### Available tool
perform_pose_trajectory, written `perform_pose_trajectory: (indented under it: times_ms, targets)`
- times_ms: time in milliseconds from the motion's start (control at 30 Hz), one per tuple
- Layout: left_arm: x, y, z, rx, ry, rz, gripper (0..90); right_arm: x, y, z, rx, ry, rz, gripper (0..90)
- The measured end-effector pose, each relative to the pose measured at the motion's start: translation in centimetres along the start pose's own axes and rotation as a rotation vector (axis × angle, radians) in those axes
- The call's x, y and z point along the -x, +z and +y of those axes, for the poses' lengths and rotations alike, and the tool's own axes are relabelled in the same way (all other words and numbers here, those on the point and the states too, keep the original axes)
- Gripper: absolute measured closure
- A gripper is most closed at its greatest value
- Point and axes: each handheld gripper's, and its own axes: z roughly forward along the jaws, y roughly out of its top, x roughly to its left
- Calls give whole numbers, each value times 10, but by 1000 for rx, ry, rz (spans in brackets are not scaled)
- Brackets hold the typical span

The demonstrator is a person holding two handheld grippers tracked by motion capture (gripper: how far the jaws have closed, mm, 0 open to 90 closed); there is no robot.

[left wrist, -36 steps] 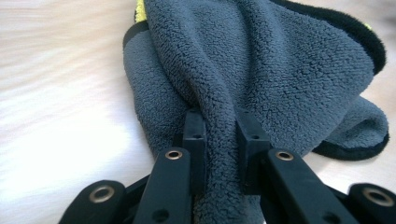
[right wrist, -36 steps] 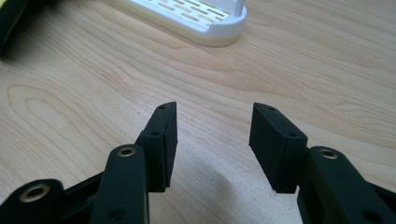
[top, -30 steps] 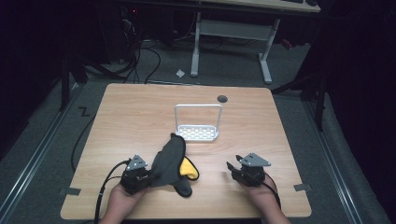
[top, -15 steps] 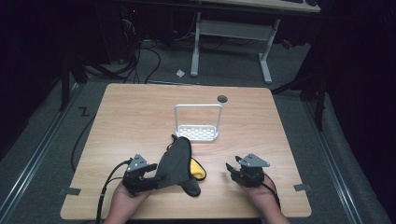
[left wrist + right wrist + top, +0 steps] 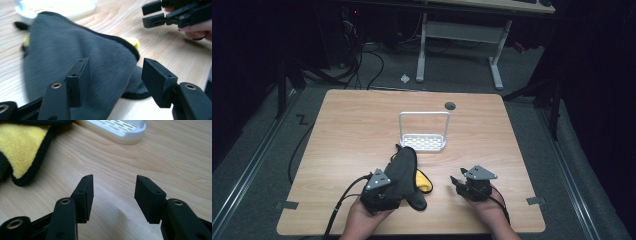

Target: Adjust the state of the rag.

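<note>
**Grey-and-yellow cloth lies lengthwise between the two grippers**

The cloth [image 5: 406, 172] sits on the table [image 5: 347, 130] in the lower middle of the high view, a dark grey piece with a yellow inner face showing at its right edge. Its long axis runs from the lower part of the frame up and slightly left, the narrow end pointing toward the white rack [image 5: 423, 132] that stands just above it (the two look almost touching, though contact cannot be told).

The left gripper [image 5: 387, 192] is at the cloth's lower left end. Its jaws have just been opening and now stand spread; in the left gripper view the cloth [image 5: 75, 57] rises between and beyond them, and neither pad presses on it.

The right gripper [image 5: 460, 182] rests at the lower right of the high view, near the cloth but apart from it. Its jaws are spread over bare wood, with the cloth's yellow face [image 5: 22, 147] at the upper left of the right gripper view.
</note>
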Motion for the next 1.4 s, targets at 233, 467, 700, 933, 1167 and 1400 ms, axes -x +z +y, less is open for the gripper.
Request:
perform_pose_trajectory:
  times_ms: [233,467,700,933,1167,1400]
  targets:
    - [11,15,-1,-46,71,93,556,-28,1,10,21,-39,83,481]
    - [8,8,-4,-16,63,99,779,-68,21,20,-20,-123,163,515]
    - [5,-3,-5,20,55,65,823,-76,29,23,-37,-168,133,840]
    - [6,-11,-3,57,45,39,841,-63,23,22,-25,-136,107,842]
    - [5,-18,-1,85,47,38,847,-52,20,22,-15,-119,88,842]
    - [-2,-34,0,123,36,59,850,-40,13,21,3,-101,72,842]
